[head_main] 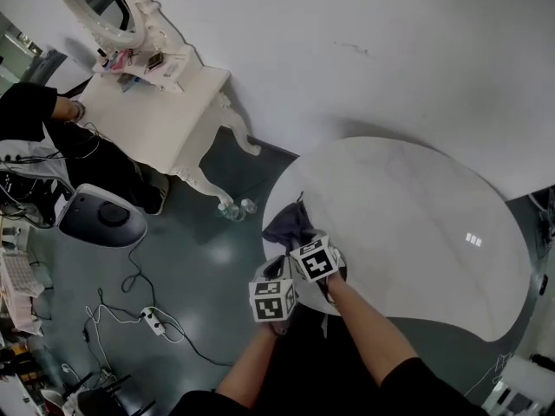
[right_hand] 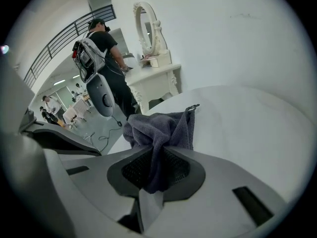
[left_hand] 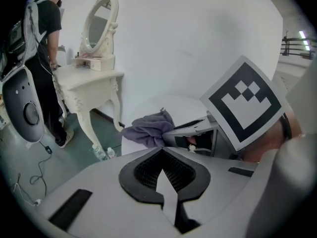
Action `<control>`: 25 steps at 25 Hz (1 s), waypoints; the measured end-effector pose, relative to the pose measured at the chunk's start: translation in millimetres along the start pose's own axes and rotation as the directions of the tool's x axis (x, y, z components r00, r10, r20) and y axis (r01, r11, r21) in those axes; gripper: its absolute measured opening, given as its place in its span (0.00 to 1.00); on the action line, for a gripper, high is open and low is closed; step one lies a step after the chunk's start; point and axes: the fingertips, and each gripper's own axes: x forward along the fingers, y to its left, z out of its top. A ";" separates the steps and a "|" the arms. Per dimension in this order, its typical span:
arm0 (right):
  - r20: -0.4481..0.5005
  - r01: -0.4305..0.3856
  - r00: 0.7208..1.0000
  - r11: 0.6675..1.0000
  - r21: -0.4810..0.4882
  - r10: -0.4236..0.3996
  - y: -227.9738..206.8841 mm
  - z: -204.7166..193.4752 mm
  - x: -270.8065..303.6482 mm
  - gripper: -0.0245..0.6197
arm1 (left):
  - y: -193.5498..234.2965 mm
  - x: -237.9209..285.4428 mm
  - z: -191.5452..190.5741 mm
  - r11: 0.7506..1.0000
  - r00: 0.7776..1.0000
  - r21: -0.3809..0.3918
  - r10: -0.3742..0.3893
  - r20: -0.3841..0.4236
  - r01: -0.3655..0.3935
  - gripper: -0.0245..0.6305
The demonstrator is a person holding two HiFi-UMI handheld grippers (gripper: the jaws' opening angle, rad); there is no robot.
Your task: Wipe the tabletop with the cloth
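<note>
A round white tabletop [head_main: 416, 224] stands on a dark green floor [head_main: 217, 258], with a white dressing table [head_main: 165, 111] at the upper left. The dark grey cloth [right_hand: 161, 128] lies bunched at the tabletop's left edge, mid-frame. The right gripper [right_hand: 156, 157] pinches a fold of it. The left gripper [left_hand: 163, 170], just beside, is closed tight and holds nothing.

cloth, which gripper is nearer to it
Right. The right gripper is shut on the cloth, a fold pinched between its jaws. The left gripper is shut with nothing in it, beside the right one and short of the cloth.
</note>
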 end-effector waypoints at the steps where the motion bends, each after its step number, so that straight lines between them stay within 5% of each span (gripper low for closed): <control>1: 0.005 0.017 1.000 1.000 0.008 -0.017 -4.4 -2.9 -3.3 0.10 | -2.9 0.8 -1.1 1.000 1.000 0.004 -0.009 -0.003 0.009 0.05; 8: 0.031 0.056 0.998 0.996 0.075 -0.059 -27.3 -11.9 -18.1 0.10 | -37.4 13.1 6.7 0.994 0.997 0.077 -0.080 -0.005 0.080 0.05; 25: 0.094 0.136 0.983 0.974 0.182 -0.155 -85.0 -53.4 -62.2 0.10 | -84.9 34.1 -13.4 0.984 0.993 0.142 -0.097 -0.061 0.104 0.05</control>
